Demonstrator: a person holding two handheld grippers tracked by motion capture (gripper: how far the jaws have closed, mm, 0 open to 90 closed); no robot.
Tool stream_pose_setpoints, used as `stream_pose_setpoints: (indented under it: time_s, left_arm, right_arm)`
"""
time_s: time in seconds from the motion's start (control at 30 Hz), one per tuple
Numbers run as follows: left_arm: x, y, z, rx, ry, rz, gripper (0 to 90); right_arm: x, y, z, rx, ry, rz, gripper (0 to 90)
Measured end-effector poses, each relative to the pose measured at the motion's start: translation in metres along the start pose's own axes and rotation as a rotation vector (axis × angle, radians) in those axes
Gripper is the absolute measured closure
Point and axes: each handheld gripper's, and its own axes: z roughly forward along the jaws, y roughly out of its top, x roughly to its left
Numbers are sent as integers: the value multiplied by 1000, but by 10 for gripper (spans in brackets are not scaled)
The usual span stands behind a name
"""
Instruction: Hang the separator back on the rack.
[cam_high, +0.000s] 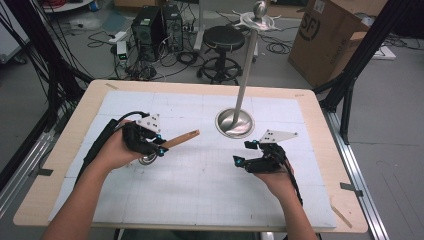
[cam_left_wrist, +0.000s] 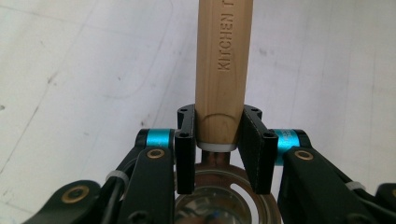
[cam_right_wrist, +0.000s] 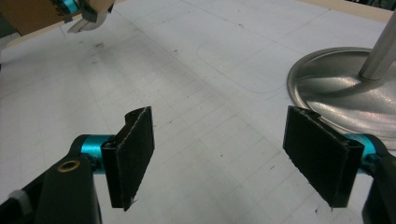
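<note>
Where the pale wooden table (cam_high: 320, 150) carries its white gridded mat (cam_high: 200, 190), a tall stand (cam_high: 246, 65) of brushed metal rises from a round, dished base (cam_right_wrist: 327, 88) and ends in a ball above a flat ring; behind it on the floor sits a brown cardboard box (cam_high: 330, 35) printed with a black "SF" mark. The left gripper (cam_left_wrist: 218, 135) is clamped on a kitchen tool (cam_high: 170, 145), its black jaws pressing both sides of a smooth, rounded wooden handle stamped "KITCHEN T…", the rest cut off by the frame edge. In the high view that handle slants up and to the right above the mat's left half, while a white collar and a shiny round metal head sit below the jaws. The right gripper (cam_right_wrist: 233, 154) hovers over the mat just beside the stand's base, its rough black pads (cam_right_wrist: 135, 149) spread wide with nothing between them.
</note>
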Motion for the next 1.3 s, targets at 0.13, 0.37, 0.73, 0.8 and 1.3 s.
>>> stream_pose_setpoints:
  time_s: [0.13, 0.37, 0.73, 0.8, 1.3]
  left_arm:
    - [2, 6, -3, -72, -3, -26, 691]
    - [4, 14, -8, -163, -10, -60, 690]
    - [11, 28, -23, -281, 15, -92, 691]
    - [13, 30, -27, -308, 18, -100, 691]
    - [25, 75, -44, -433, 50, -65, 691]
  right_arm:
    - [-1, 0, 1, 1, 3, -5, 240]
    - [-1, 0, -1, -7, -1, -1, 240]
    - [-1, 0, 0, 1, 5, -1, 240]
    - [0, 0, 0, 0, 5, -2, 240]
    - [1, -6, -1, 22, 1, -2, 240]
